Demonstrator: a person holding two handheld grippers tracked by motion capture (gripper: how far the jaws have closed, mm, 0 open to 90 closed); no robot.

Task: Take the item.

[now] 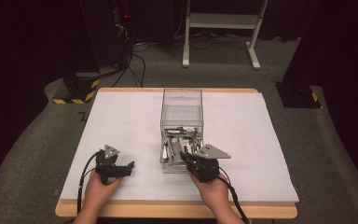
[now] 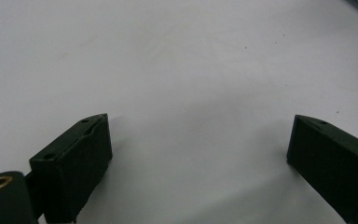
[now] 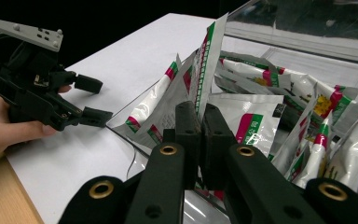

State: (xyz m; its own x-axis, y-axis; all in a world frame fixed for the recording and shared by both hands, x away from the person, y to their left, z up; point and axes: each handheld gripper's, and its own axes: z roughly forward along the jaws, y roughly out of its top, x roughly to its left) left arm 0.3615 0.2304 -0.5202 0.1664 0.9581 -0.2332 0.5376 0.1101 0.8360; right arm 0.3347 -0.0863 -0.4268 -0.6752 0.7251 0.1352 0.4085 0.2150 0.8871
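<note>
The upright sachet (image 3: 208, 60) — white, with a green and red edge — stands pinched between the jaws of the right gripper (image 3: 200, 122), which are closed flat on its lower part so that no gap shows between them; its top rises straight above the jaw tips. It stands inside the clear box (image 1: 182, 100), just over the near wall, with the other sachets (image 3: 307, 112) lying in a loose heap beyond and to the right of the jaws. In the high view the right gripper (image 1: 185, 156) reaches over the box's near right corner, the person's right hand (image 1: 213, 189) behind it at the table's near edge. The left gripper (image 1: 129, 164) rests on the white table cover (image 1: 121, 121), well apart from the box and to the left of the right gripper, held by the left hand (image 1: 98, 191). Its own view shows its jaws spread wide with nothing but bare white surface between them — it holds nothing. From the right gripper's view the left gripper (image 3: 93, 100) sits off to the left, beyond the box's wall, its two jaws parted and pointing toward the box.
</note>
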